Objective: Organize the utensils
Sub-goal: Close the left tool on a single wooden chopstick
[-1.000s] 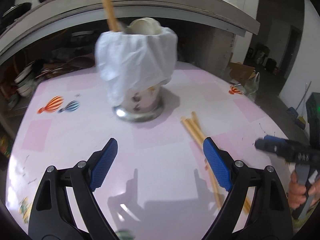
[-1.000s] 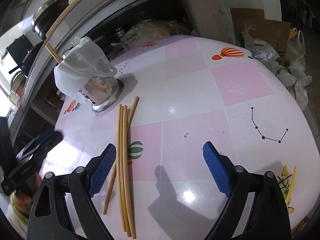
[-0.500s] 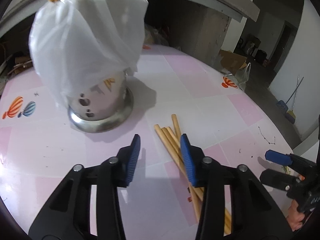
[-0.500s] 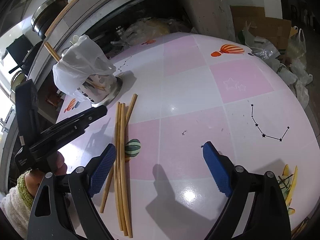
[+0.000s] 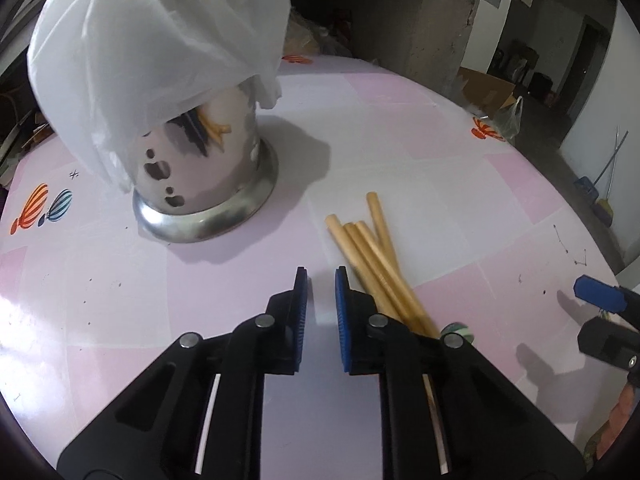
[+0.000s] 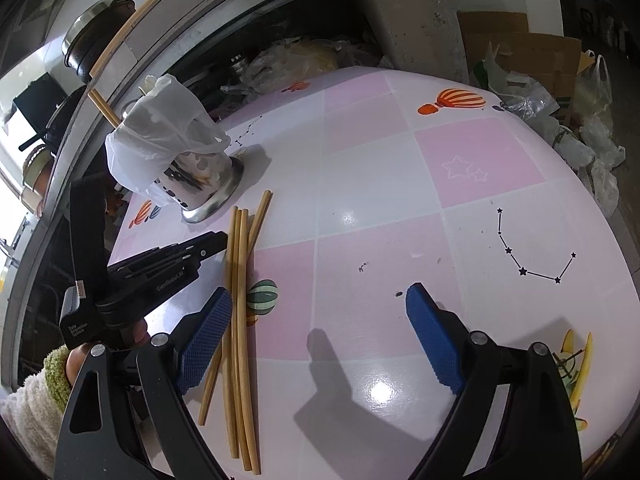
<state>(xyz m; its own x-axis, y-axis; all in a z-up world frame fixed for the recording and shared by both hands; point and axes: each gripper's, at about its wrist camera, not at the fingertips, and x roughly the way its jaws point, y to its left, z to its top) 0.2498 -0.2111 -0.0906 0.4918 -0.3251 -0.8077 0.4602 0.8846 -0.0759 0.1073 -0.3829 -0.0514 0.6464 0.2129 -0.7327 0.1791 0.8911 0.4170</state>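
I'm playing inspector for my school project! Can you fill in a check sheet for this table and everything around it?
Surface: pink checked table, glossy, balloon prints.
Job's things: four chopsticks lying loose; steel holder upright, plastic bag draped over it.
Clutter: nothing seen on the table.
Grippers: left gripper beside the chopsticks, jaws just closing, nothing between; right gripper open, empty.
Cables: nothing seen.
Surroundings: cardboard box, bags, pots on a shelf.

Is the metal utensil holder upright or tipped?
Upright. The metal utensil holder stands on its flared base flat on the table, a white plastic bag draped over its top.
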